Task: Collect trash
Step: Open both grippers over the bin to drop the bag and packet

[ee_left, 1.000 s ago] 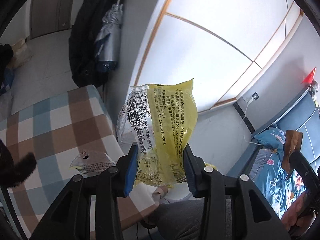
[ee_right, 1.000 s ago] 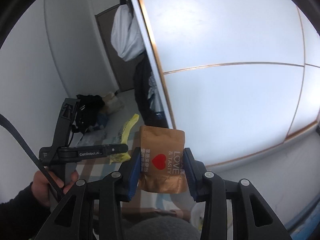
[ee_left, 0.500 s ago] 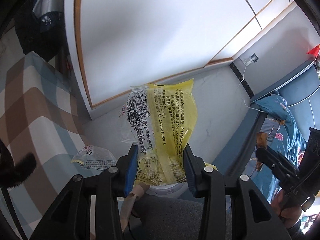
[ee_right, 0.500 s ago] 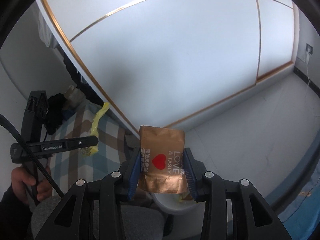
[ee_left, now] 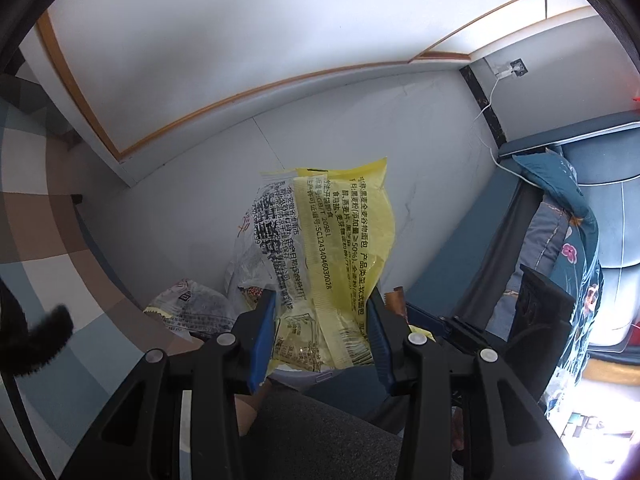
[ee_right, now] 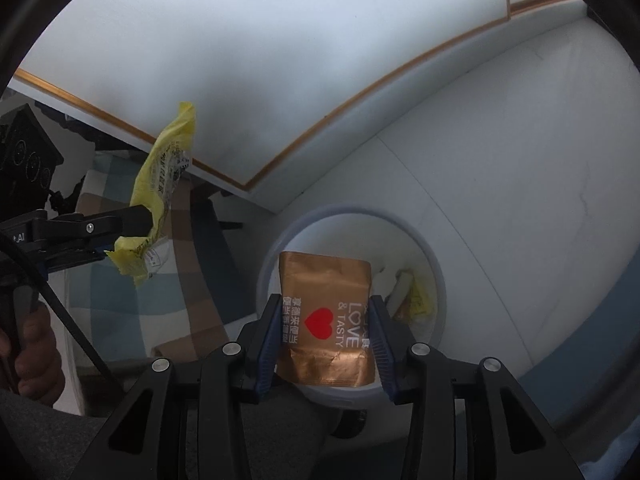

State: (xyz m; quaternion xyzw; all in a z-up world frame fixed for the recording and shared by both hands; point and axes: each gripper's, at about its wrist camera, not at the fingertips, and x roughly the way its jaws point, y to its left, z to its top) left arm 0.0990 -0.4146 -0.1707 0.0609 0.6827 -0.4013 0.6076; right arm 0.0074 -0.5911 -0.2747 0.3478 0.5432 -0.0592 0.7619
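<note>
Right gripper [ee_right: 324,336]: jaws opening, copper pouch [ee_right: 325,312] between, over white bin [ee_right: 434,280].
Left gripper [ee_left: 322,334]: clamped on yellow wrapper [ee_left: 344,248].
Handling: light, crinkly, slippery; grip edges.

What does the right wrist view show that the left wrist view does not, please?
Only the right wrist view shows the open mouth of the white bin with trash already inside, and the front of the copper pouch above it between the right gripper, whose jaws are opening. Only the left wrist view shows the blue bedding, the wall socket and a crumpled clear wrapper on the checked cloth. Both show the yellow wrapper clamped in the left gripper, and the gold-trimmed white panel.
</note>
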